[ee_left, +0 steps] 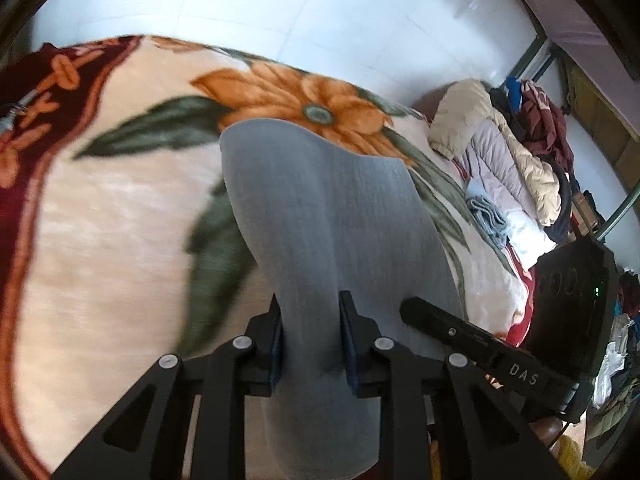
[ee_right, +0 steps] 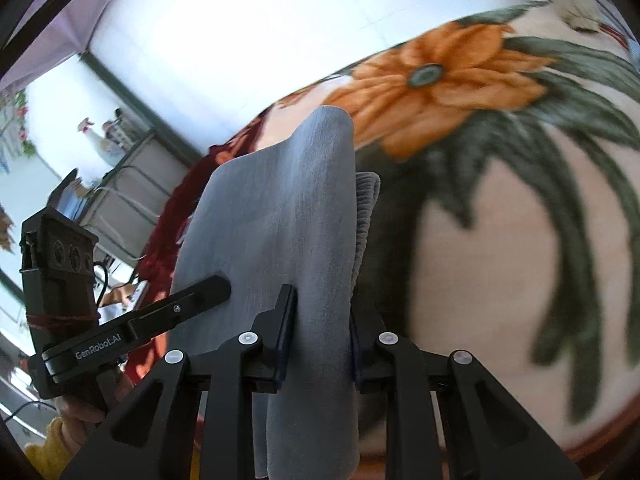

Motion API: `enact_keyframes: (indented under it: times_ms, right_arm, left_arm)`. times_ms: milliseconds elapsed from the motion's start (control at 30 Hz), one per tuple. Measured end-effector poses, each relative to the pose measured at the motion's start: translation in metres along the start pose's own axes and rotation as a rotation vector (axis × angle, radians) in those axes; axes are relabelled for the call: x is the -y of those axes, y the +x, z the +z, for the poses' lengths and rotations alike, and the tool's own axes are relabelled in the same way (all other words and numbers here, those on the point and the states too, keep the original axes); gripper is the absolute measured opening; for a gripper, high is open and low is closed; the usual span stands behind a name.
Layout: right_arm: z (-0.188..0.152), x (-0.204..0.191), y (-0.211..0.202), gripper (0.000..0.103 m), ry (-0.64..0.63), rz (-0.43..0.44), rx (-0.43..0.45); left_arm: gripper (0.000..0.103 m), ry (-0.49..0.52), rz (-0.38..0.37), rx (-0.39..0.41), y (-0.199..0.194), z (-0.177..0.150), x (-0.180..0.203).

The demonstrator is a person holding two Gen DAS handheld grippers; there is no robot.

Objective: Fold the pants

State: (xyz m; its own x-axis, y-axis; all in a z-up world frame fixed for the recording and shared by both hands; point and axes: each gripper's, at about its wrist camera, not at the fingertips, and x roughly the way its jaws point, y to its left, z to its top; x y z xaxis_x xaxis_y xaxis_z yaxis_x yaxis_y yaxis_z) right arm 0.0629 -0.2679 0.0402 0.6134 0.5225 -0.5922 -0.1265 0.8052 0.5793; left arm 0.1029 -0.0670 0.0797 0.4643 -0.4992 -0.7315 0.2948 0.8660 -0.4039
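Black linkage arms fill the bottom of each wrist view, and between them the left gripper [ee_left: 312,340] has its two fingers closed on a fold of the soft grey knit pants [ee_left: 320,216], the cloth pinched between the pads. Its partner, the right gripper [ee_right: 320,332], clamps the same grey pants [ee_right: 280,220] in the same way. Seen from either side, the garment's long axis runs straight away from the camera, rising from the jaws toward the far edge of the cream plush blanket with orange flowers and green leaves [ee_left: 120,220], above which it is lifted. Only the left view shows the heap of padded jackets and clothes [ee_left: 500,160] at the far right of the bed, and the right gripper [ee_left: 460,332] beside the cloth. Only the right view shows a ribbed grey cuff or waistband [ee_right: 366,208] peeking from behind the fabric, a metal rack [ee_right: 128,184] by the white wall, and the left gripper [ee_right: 192,296] touching the cloth.
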Motion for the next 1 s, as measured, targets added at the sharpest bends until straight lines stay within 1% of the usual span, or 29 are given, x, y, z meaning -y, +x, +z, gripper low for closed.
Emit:
enact_keyframes:
  times_ms: [67,133,200,333,467,500,533,567,600,667,767,833,867,933,1000]
  right_arm:
    - [-0.001,-0.021,0.011,0.024,-0.017,0.017,-0.013]
    - [-0.002,-0.033,0.021,0.024,-0.024,0.02,-0.026]
    - [-0.003,-0.045,0.036,0.024,-0.032,0.015,-0.046]
    - [-0.008,-0.058,0.065,0.024,-0.046,-0.007,-0.091]
    - [-0.015,-0.055,0.094,0.025,-0.053,-0.061,-0.133]
    - [-0.017,-0.052,0.097,0.027,-0.054,-0.077,-0.138]
    - [-0.018,-0.05,0.099,0.028,-0.055,-0.086,-0.137]
    - [-0.019,-0.049,0.099,0.028,-0.058,-0.089,-0.136]
    - [-0.019,-0.048,0.099,0.031,-0.063,-0.091,-0.135]
    - [-0.018,-0.049,0.095,0.031,-0.081,-0.101,-0.14]
    - [-0.014,-0.055,0.086,0.031,-0.118,-0.13,-0.132]
    - [-0.01,-0.063,0.073,0.031,-0.166,-0.161,-0.089]
    - [-0.008,-0.067,0.067,0.031,-0.187,-0.169,-0.071]
    - [0.0,-0.078,0.058,0.031,-0.232,-0.173,-0.028]
    - [0.007,-0.086,0.059,0.031,-0.263,-0.146,-0.024]
  left_arm:
    - [0.025,0.009,0.031,0.009,-0.017,0.001,-0.009]
    - [0.025,0.017,0.064,0.015,-0.03,0.002,-0.021]
    - [0.025,0.013,0.087,0.005,-0.036,0.004,-0.037]
    - [0.026,-0.02,0.105,-0.034,-0.03,0.004,-0.073]
    - [0.028,-0.038,0.11,-0.059,-0.017,0.0,-0.1]
    - [0.03,-0.041,0.115,-0.069,-0.01,0.0,-0.105]
    - [0.031,-0.043,0.122,-0.088,-0.002,-0.003,-0.11]
    - [0.035,-0.042,0.123,-0.095,0.002,-0.005,-0.113]
    - [0.038,-0.041,0.122,-0.092,0.004,-0.007,-0.115]
    - [0.042,-0.034,0.123,-0.08,0.002,-0.007,-0.116]
    - [0.042,-0.023,0.153,-0.074,-0.007,-0.006,-0.114]
    - [0.041,-0.016,0.188,-0.046,-0.021,-0.005,-0.112]
    - [0.041,-0.012,0.193,-0.033,-0.025,-0.004,-0.11]
    - [0.041,-0.004,0.203,0.006,-0.038,0.001,-0.106]
    - [0.041,0.0,0.202,0.035,-0.044,0.007,-0.102]
